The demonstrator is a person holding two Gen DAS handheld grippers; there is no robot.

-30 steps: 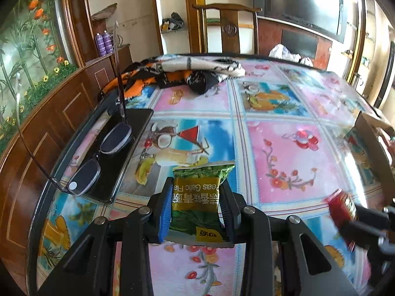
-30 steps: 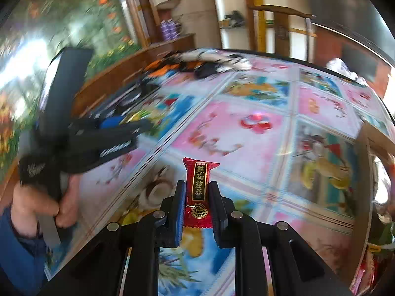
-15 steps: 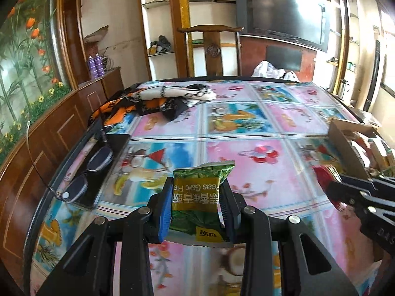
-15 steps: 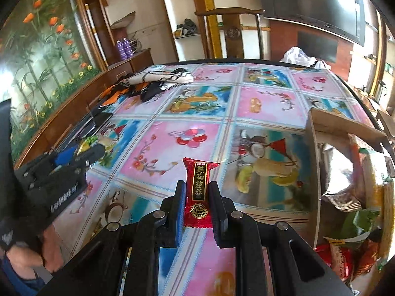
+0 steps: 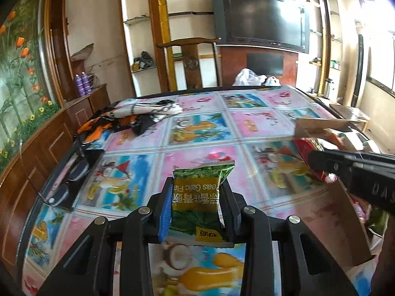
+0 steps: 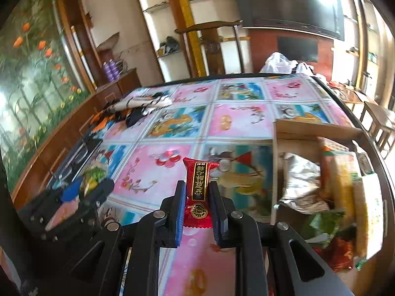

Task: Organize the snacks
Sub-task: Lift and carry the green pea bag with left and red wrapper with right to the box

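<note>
Two packets aloft over the table, one per hand. Left fingers clamped on the sides of a green packet, held upright between the pads. Right fingers pressed nearly together on the lower half of a slim red packet, upper end standing free.

Likely trouble, as a judgement only:
- Green packet puffy and slick; grip on its edges only, so liable to buckle or slide out on a quick swing.
- Red packet pinched low; prone to tip or pivot between the pads.
- Both tools close together beside the cardboard box; right tool already crossing the left view near the box wall, so risk of a knock if both go in together.
- Box crowded with wrappers, among them a crumpled silver bag; little bare room, so possible to drop a packet on top and have it slide off, or to crush what lies below.
- Raised flap at the far rim, and the near wall, standing in the way of a low approach; better from above.

Elsewhere: glasses near the table's left edge and a bundled cloth at the far left, both well apart from the box and out of the way.
</note>
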